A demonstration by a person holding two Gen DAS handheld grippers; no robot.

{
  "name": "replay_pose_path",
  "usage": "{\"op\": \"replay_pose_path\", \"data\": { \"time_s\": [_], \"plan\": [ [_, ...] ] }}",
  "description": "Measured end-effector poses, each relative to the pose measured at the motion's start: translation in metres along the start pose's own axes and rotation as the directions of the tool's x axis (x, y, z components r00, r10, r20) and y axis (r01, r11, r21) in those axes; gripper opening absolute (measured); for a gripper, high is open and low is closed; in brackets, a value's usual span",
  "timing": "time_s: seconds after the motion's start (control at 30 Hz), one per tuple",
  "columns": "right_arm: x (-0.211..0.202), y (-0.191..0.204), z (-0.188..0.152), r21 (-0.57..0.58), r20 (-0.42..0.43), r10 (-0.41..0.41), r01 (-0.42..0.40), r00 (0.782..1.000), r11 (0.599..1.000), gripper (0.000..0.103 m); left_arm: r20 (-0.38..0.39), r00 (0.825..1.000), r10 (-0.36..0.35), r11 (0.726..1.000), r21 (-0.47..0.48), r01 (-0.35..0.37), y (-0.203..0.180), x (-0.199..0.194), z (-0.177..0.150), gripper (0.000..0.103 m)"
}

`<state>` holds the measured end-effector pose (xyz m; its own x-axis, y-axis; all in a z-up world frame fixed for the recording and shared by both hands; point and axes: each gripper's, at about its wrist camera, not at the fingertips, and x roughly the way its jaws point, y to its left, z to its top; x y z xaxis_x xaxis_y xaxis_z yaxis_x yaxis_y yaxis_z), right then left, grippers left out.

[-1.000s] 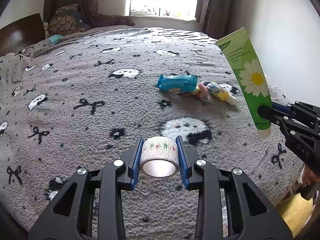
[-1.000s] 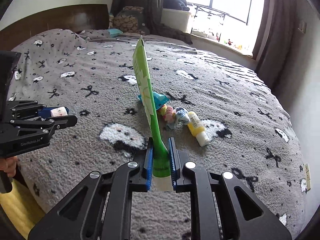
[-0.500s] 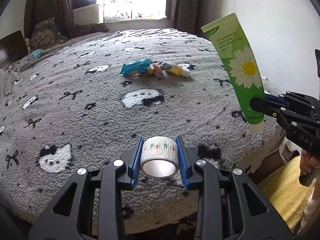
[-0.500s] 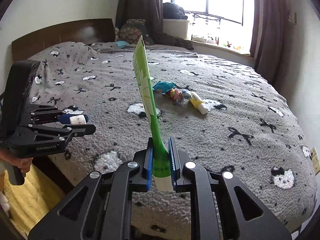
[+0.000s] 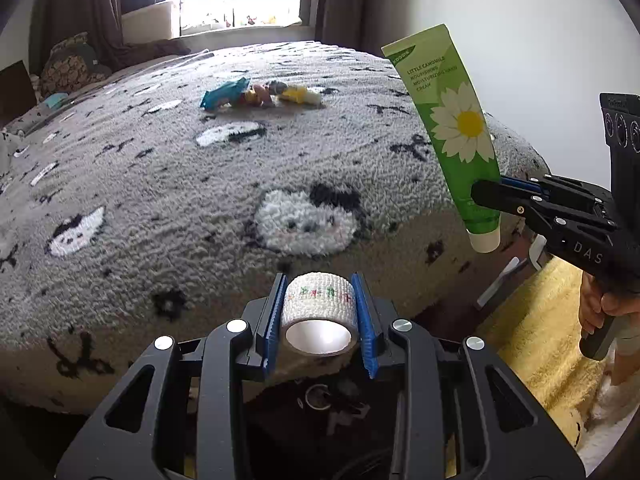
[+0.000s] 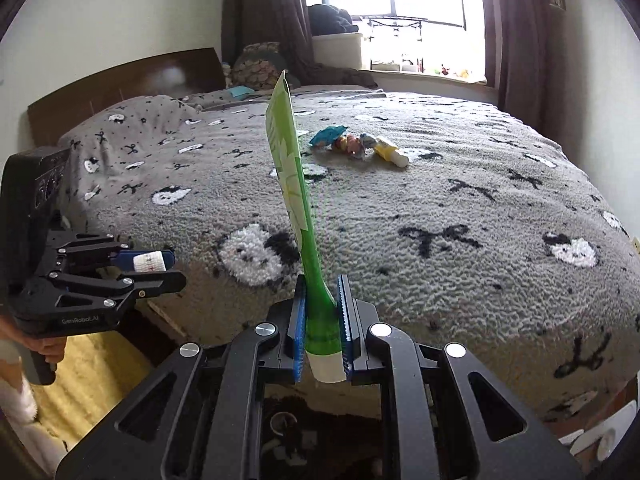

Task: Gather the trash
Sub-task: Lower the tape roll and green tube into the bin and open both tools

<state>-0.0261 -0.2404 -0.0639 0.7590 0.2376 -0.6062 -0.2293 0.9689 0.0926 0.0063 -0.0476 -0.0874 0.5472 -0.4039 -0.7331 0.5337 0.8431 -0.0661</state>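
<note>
Risks first, w/ both hands loaded. Left gripper (image 5: 319, 316) is clamped on the bandage roll (image 5: 319, 309), pads on its two curved sides, hollow core facing me at 6 o'clock in the left view. It's a soft roll, so I reckon a squeeze that eases off lets it roll out forward & drop past the bed edge.

Right gripper (image 6: 323, 332) is closed on the green hand cream tube (image 6: 298, 196), pinched low near the white cap, long body standing tall toward 12 and tilting a bit left. Top-heavy hold. My guess: a quick swing makes the tube pivot in the pads or slip out cap first.

Both tools sit off the foot of the bed (image 5: 160, 208), over dark floor clutter and a yellow rug (image 5: 532, 344) at 4 o'clock. Can't make out a bin for sure in either view, so a blind release could just litter the floor.

Still on the blanket at 12 o'clock: teal wipes pack (image 5: 224, 92), some small wrapped bits, yellow bottle (image 6: 390, 151), bunched together and touching. Those look like later pickups; a clumsy grab could knock one into another.

Grippers are close side by side too, so the tube top could clip the left tool if I cross over.
</note>
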Motion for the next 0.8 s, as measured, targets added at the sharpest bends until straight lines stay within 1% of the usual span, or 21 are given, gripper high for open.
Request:
{"op": "replay_pose_path", "data": {
  "time_s": [0.17, 0.3, 0.4, 0.47, 0.67, 0.8],
  "plan": [
    [0.004, 0.008, -0.026, 0.008, -0.036, -0.006, 0.006, 0.999, 1.0, 0.016, -0.056, 0.998, -0.029, 0.999, -0.036, 0.027, -0.005, 0.012, -0.026, 0.031],
    [0.013, 0.011, -0.045, 0.04, -0.075, 0.014, -0.011, 0.997, 0.999, 0.016, -0.117, 0.992, -0.054, 0.996, -0.072, 0.046, -0.006, 0.026, -0.048, 0.031],
    [0.02, 0.013, -0.057, 0.046, -0.103, 0.007, -0.002, 0.995, 0.999, 0.016, -0.158, 0.986, -0.058, 0.995, -0.091, 0.044, -0.004, 0.036, -0.061, 0.031],
    [0.025, 0.015, -0.064, 0.044, -0.124, 0.01, -0.005, 0.992, 0.999, 0.016, -0.183, 0.982, -0.049, 0.995, -0.094, 0.032, -0.003, 0.043, -0.07, 0.031],
    [0.036, 0.015, -0.083, 0.057, -0.178, 0.02, -0.01, 0.984, 0.998, 0.016, -0.256, 0.965, -0.051, 0.992, -0.124, 0.02, 0.003, 0.066, -0.092, 0.031],
    [0.044, 0.016, -0.093, 0.066, -0.207, 0.026, -0.013, 0.978, 0.998, 0.016, -0.3, 0.952, -0.067, 0.99, -0.136, 0.027, 0.003, 0.079, -0.105, 0.031]
  ]
}}
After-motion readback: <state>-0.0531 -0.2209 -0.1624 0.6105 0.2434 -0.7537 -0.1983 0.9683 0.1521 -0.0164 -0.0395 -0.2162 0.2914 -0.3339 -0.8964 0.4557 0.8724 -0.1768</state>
